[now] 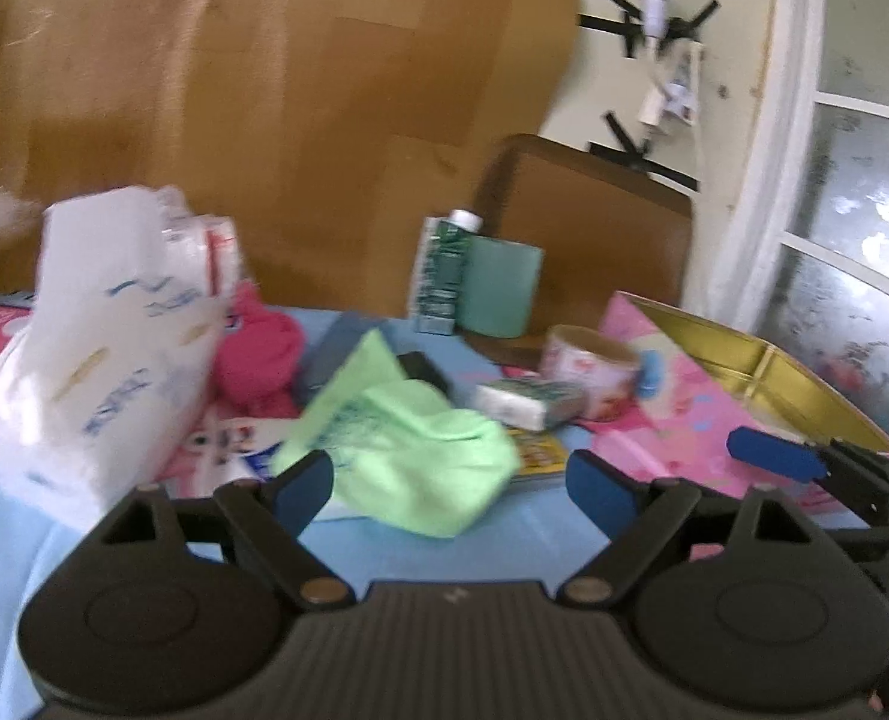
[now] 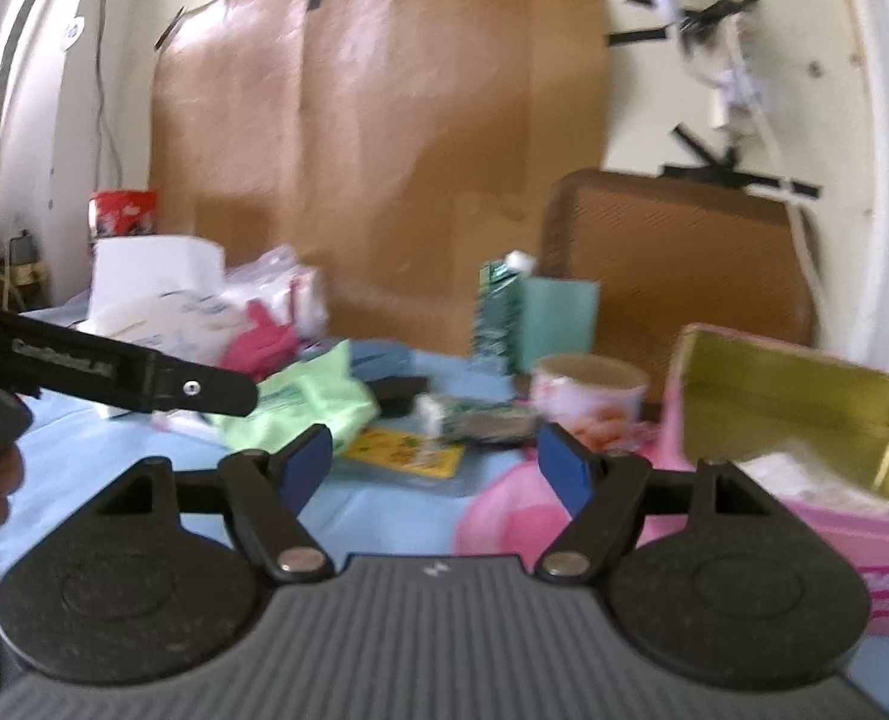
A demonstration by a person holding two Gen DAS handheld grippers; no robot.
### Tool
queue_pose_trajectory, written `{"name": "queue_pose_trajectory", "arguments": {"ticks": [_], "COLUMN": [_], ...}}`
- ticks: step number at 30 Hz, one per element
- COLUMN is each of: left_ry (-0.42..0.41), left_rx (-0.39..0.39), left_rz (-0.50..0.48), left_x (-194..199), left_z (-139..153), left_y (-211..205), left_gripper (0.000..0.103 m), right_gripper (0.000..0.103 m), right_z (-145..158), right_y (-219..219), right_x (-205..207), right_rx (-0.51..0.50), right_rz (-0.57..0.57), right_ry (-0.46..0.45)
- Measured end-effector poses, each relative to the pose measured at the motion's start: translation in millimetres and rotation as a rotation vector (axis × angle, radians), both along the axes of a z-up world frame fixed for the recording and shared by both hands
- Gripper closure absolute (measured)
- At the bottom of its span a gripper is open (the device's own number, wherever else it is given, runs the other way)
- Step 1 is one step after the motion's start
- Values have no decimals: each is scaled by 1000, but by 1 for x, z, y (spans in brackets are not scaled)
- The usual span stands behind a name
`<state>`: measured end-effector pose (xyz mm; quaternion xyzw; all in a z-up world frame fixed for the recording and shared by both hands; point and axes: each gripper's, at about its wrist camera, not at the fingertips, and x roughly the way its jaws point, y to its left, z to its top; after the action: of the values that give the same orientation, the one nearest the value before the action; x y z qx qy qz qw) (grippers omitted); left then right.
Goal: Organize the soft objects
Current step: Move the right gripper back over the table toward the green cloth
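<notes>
Two tongs are seen, one per hand. The left tongs (image 1: 450, 480) are spread wide with nothing pressed between the blue pads; a crumpled light-green cloth (image 1: 426, 456) lies just ahead of them, reaching into the gap on the left-pad side, though contact with the pad cannot be made out through the blur. The right tongs (image 2: 435, 468) are likewise held wide and empty, over the light-blue sheet covering the tabletop (image 2: 384, 516). Soft things are counted as follows: one green cloth, one pink cloth (image 1: 258, 354) bunched behind it, and one white printed plastic bag (image 1: 96, 360) standing at the left, touching the pink cloth. Harder things are counted as one small white-and-green packet (image 1: 528, 402), one round floral tin (image 1: 594, 369), one green carton (image 1: 441, 273) with a teal box (image 1: 501, 288) beside it, one yellow card (image 2: 405, 450), and one pink box with a gold lining (image 2: 804, 420), open at the right with something white and papery inside. Print on the bag and packet is smeared by motion and cannot be read. The pink box is cut off by the right edge, and a dark flat object behind the green cloth is mostly hidden. Bare blue sheet is left open in front of both tongs; the back is closed off by brown cardboard (image 2: 384, 150) taped to the wall.
</notes>
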<state>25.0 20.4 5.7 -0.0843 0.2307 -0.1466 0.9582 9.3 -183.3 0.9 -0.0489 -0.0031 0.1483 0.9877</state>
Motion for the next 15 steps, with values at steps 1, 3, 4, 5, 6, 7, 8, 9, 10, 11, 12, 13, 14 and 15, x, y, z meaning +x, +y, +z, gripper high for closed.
{"name": "queue_pose_trajectory", "arguments": {"ticks": [1, 3, 4, 5, 6, 7, 8, 9, 10, 11, 12, 13, 14, 15], "left_ry": [7, 37, 43, 23, 9, 4, -2, -10, -23, -30, -35, -38, -37, -32], "left_rx": [-9, -34, -53, -70, -78, -79, -76, -71, -64, -58, -51, -43, -37, -33], "left_rz": [7, 16, 11, 6, 5, -2, -10, -15, -22, -26, -28, -29, -28, -26], "left_x": [1, 4, 5, 3, 1, 1, 0, -3, -4, -6, -7, -8, -8, -8], "left_z": [-4, -13, -13, -12, -12, -12, -12, -12, -11, -11, -11, -11, -11, -12], "left_y": [3, 9, 12, 15, 16, 16, 15, 14, 12, 11, 9, 7, 7, 6], "left_gripper": [15, 16, 16, 14, 14, 14, 14, 14, 14, 13, 13, 12, 12, 12], "right_gripper": [25, 25, 25, 25, 27, 27, 27, 26, 26, 26, 26, 26, 26, 26], "right_z": [-1, -2, -5, -9, -13, -15, -14, -14, -15, -17, -17, -17, -17, -17], "right_y": [4, 10, 12, 14, 16, 18, 18, 17, 16, 16, 16, 16, 15, 15], "right_x": [2, 11, 14, 17, 25, 29, 30, 29, 29, 28, 29, 29, 28, 28], "right_rx": [1, 3, 6, 9, 7, 4, 11, 23, 29, 29, 32, 36, 40, 42], "right_rz": [8, 18, 20, 19, 17, 17, 6, 3, 6, 1, -9, -18, -28, -36], "right_ry": [17, 65, 91, 123, 183, 225, 229, 225, 228, 232, 235, 236, 237, 238]}}
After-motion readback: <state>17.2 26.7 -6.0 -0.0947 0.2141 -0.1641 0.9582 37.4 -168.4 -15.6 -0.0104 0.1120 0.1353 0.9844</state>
